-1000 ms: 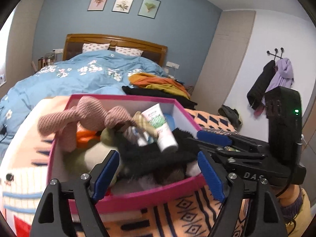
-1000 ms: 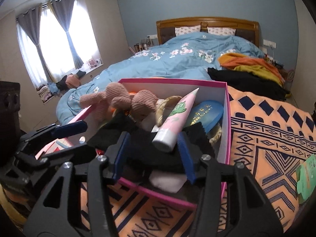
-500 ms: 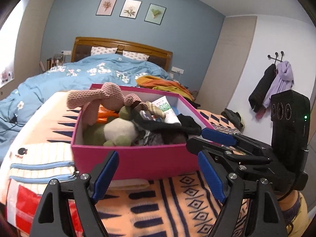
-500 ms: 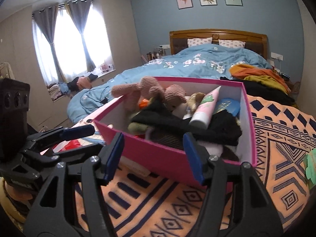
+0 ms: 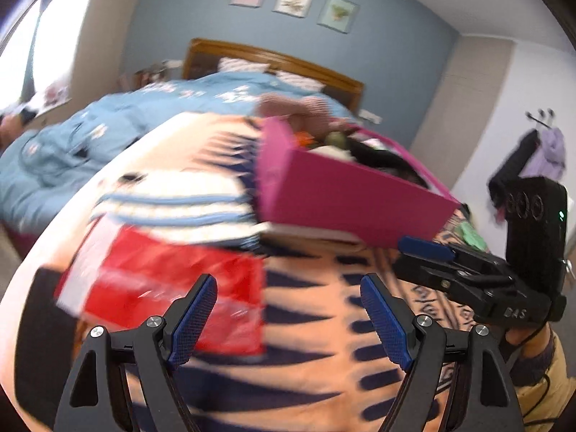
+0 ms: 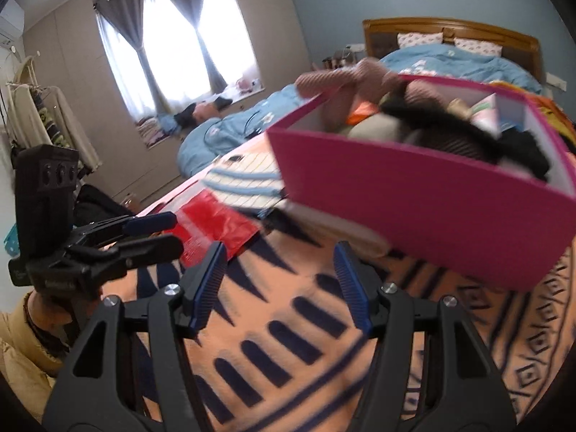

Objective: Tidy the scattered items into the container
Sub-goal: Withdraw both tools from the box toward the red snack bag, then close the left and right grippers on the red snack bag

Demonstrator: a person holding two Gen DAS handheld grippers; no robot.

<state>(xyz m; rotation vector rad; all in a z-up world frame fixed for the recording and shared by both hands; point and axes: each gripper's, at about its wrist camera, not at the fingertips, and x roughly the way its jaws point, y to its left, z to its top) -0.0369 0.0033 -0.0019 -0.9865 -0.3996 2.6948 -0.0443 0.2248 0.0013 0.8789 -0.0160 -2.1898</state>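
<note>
The pink box sits on the patterned orange blanket, filled with a knitted pink toy, black cloth and other items; it also shows in the right wrist view. A red packet lies on the blanket left of the box, seen also in the right wrist view. My left gripper is open and empty, low over the blanket in front of the box. My right gripper is open and empty, also in front of the box.
A green packet lies on the blanket right of the box. A striped white and blue cloth lies beside the box. The blue bed stands behind. Coats hang on a wall hook.
Both grippers have pulled back and down from over the box, swinging left. The box now sits farther off and to the right; the red packet has come into view.
</note>
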